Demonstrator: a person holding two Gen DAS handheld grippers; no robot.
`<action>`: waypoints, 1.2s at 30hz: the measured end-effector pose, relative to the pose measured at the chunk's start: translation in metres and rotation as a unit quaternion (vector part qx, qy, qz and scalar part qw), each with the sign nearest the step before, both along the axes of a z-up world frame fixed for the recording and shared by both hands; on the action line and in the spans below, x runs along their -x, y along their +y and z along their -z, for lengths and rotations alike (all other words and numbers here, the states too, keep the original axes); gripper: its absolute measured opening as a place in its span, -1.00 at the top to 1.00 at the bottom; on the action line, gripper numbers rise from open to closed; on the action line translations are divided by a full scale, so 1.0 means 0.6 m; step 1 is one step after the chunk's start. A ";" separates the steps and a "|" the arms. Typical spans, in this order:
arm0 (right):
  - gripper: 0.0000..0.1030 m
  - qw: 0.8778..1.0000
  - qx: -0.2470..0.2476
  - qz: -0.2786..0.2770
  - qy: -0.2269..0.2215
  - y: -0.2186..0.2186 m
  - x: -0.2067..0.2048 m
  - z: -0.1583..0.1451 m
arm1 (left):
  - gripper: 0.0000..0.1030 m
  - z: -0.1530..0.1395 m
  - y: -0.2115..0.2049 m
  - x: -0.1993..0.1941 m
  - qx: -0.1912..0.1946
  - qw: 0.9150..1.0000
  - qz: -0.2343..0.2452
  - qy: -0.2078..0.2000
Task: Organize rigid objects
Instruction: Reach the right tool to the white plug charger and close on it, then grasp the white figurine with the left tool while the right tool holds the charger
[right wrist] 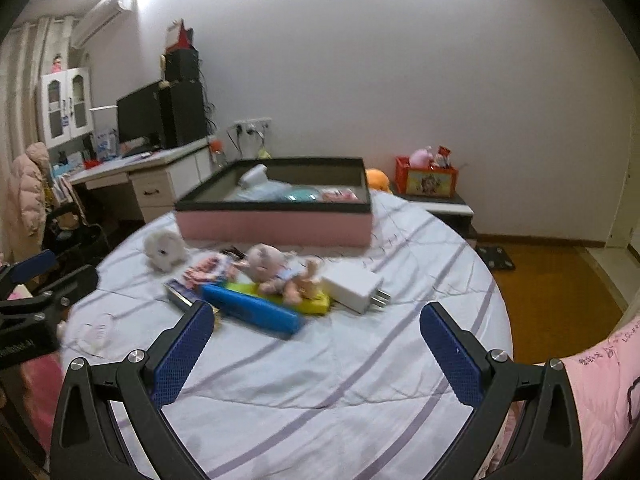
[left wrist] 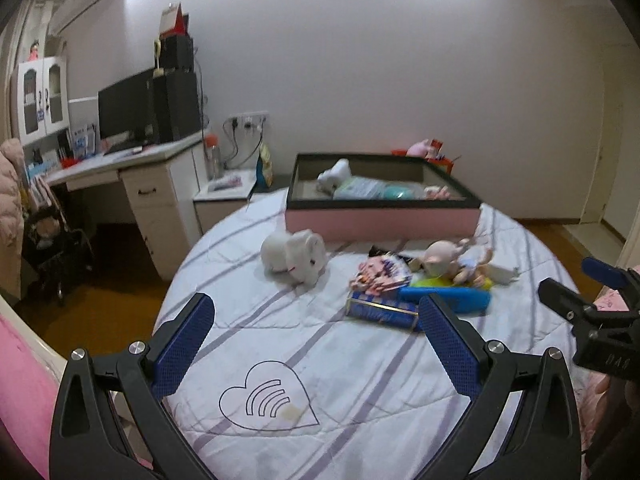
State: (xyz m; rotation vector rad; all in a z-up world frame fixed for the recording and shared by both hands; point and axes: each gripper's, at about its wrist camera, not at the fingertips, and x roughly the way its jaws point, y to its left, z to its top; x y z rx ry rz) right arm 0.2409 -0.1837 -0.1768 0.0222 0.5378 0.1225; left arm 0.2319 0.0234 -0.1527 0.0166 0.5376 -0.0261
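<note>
White quilted bedding with lilac stripes (right wrist: pixel 320 380) carries a shallow pink box with a dark rim (right wrist: pixel 276 224), and near it lie a long blue plastic case (right wrist: pixel 252 310) and a white plug-in charger (right wrist: pixel 354 284). Both the left gripper (left wrist: pixel 316 344) and the right gripper (right wrist: pixel 316 350) hover above the quilt, jaws spread wide and empty.

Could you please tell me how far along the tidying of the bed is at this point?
Partly done: several items already lie in the pink box. Nothing is in hand; the left gripper and right gripper are both open and empty. Left on the bed: the blue case, the white charger, the doll and the white plush.
</note>
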 end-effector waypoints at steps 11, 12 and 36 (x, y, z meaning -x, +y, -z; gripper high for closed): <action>-1.00 0.996 0.028 0.023 0.076 -0.051 -0.119 0.057 | -1.00 0.038 0.008 -0.081 -0.009 0.999 -0.011 0.042; -1.00 0.995 0.031 0.018 0.089 -0.052 -0.132 0.063 | -1.00 0.042 0.011 -0.090 -0.008 0.999 -0.013 0.046; 0.20 0.984 0.035 -0.064 0.161 -0.048 -0.236 0.080 | -1.00 0.066 0.048 -0.178 0.006 0.995 -0.019 0.093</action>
